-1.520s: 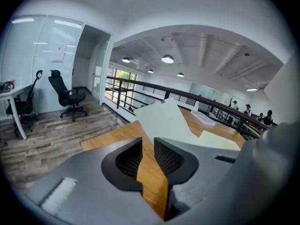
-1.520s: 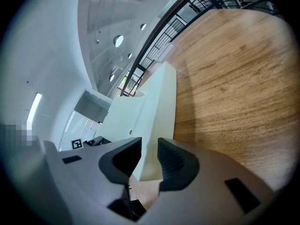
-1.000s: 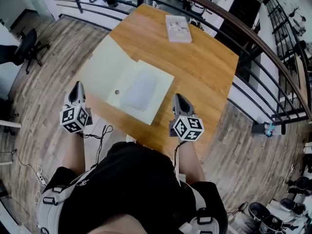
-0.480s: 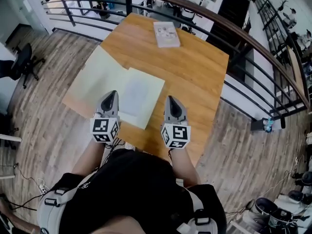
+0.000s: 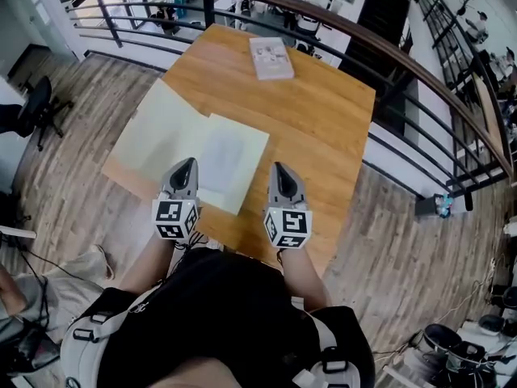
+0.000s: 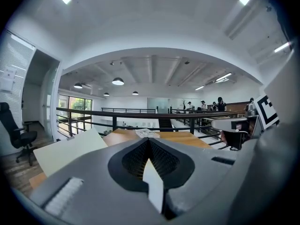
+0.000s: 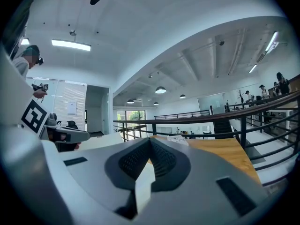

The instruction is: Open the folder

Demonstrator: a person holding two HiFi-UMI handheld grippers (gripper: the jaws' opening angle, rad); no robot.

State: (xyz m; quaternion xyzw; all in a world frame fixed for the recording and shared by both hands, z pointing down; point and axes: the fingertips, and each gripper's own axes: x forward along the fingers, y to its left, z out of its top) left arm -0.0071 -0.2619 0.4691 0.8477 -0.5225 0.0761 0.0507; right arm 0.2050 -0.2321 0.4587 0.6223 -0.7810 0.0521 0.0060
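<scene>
Since a sec ago the left gripper (image 5: 185, 166) has swung in from off the table's left side. It now sits w/ its tip over the near edge of the pale yellow-green plastic folder (image 5: 161, 136). The right gripper (image 5: 279, 168) has barely shifted, and the folder itself looks like it's in the same spot on the light wooden table (image 5: 323, 128).

Key bit for the next move: the folder is ahead of both grippers and mostly to the left. It's spread flat, long axis running left-right, and its big plain cover hangs out past the table's left edge. The left gripper is over it, so that hand is nearer. The right one is just beside the folder's right edge, over bare wood and not on it.

Both grippers are clenched tight, jaws fully together. A pale sliver shows at the seam in each gripper view. IMO that's the jaw's own face, not a sheet, but I can't tell for sure.

Judging by how the cover lies out flat, the folder looks already opened tbh. The thin white booklet (image 5: 271, 58) at the far end is well apart from all this.
</scene>
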